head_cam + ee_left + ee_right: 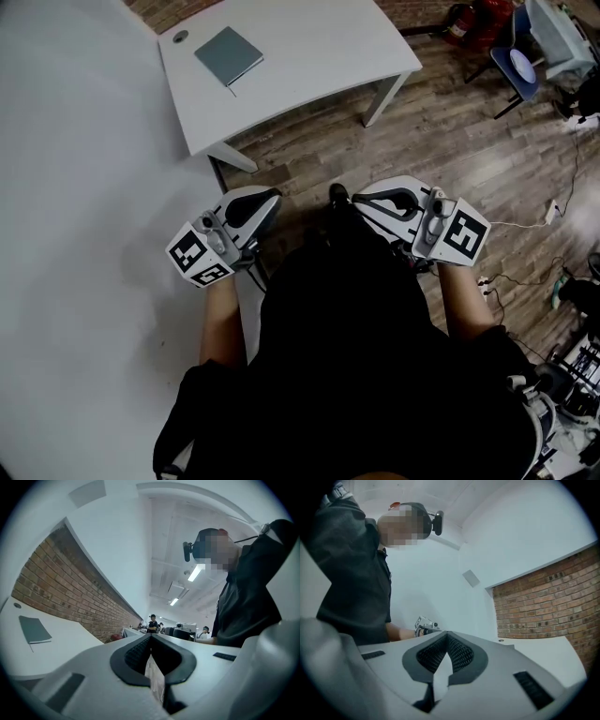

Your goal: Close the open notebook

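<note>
I have the left tool and the right tool clenched empty at my waist. The grey notebook lies on the bench, well away, seemingly already closed. Any needless poke could shove it off.

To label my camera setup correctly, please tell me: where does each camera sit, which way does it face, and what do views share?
Head view: on the person's head, facing steeply down at the torso, left tool, right tool, floor and table.
Left gripper view: on the left tool, tilted up past its shut jaws toward brick wall, ceiling and torso.
Right gripper view: on the right tool, tilted up past shut jaws toward torso and left tool.
Shared: head and left gripper views both show the closed notebook on the table.
</note>
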Tool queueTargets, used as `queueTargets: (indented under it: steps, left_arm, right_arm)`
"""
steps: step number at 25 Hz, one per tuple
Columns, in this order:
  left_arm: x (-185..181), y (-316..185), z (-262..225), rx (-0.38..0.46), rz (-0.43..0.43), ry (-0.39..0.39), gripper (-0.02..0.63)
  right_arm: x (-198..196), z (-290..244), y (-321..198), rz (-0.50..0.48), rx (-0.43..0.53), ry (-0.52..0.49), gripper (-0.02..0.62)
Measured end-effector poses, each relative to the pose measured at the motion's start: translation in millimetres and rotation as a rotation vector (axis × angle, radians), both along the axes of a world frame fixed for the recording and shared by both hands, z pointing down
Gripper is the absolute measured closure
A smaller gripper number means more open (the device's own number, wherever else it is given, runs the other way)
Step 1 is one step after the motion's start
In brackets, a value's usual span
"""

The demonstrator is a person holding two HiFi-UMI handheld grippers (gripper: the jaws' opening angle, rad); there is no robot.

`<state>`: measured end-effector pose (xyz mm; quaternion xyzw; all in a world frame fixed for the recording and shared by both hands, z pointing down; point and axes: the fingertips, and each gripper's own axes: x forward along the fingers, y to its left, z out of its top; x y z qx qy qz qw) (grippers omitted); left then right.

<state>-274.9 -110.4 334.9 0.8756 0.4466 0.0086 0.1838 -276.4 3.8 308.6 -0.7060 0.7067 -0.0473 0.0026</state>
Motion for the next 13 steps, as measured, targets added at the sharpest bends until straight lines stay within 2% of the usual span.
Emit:
queueTargets:
  steps: [9,13]
  left_arm:
    - [7,18,6,-0.016,0.065,-0.012,0.589]
    - [9,22,9,0.020,0.090,-0.006,0.589]
  right_arm:
    - [6,-7,16,0.101,0.018,0.022,0.589]
    - [9,-3,14,0.122,0.001,0.012,0.591]
